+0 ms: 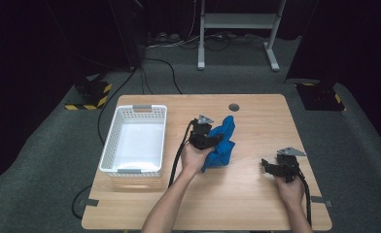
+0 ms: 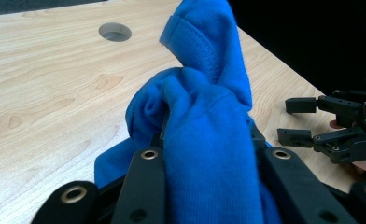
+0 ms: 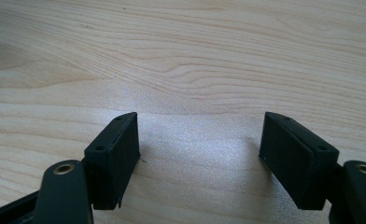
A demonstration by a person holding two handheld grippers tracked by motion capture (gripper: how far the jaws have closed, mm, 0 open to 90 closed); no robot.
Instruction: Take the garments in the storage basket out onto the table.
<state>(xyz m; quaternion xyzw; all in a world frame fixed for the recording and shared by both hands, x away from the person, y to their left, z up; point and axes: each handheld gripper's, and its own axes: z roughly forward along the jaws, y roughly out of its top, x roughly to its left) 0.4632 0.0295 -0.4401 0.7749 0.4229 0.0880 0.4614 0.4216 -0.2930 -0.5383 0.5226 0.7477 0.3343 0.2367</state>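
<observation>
While your left gripper [image 1: 213,139] clamps a bunched blue cloth [image 1: 222,141] near the middle of the wooden table [image 1: 247,204], your right gripper [image 1: 268,166] waits well apart toward the table's right edge, its jaws spread wide with nothing between them but bare wood. In the left gripper view, the cloth [image 2: 204,140] bulges up between the two black jaws, which press in on its folds from both sides; part of the fabric trails down toward the tabletop, and whether it rests there cannot be told. A white slotted basket [image 1: 112,133] stands at the table's left side, just beyond your left forearm, with nothing visible inside it.

The step in hand appears to be the carry: the cloth is gripped and gathered, not yet set down anywhere. The basket looks the likely destination, so the next move would call for you to swing the left gripper leftward over the near wall, high enough that the hanging end clears the rim, then spread the jaws above the basket floor. Watch that the loose tail does not drape over the edge.
</observation>
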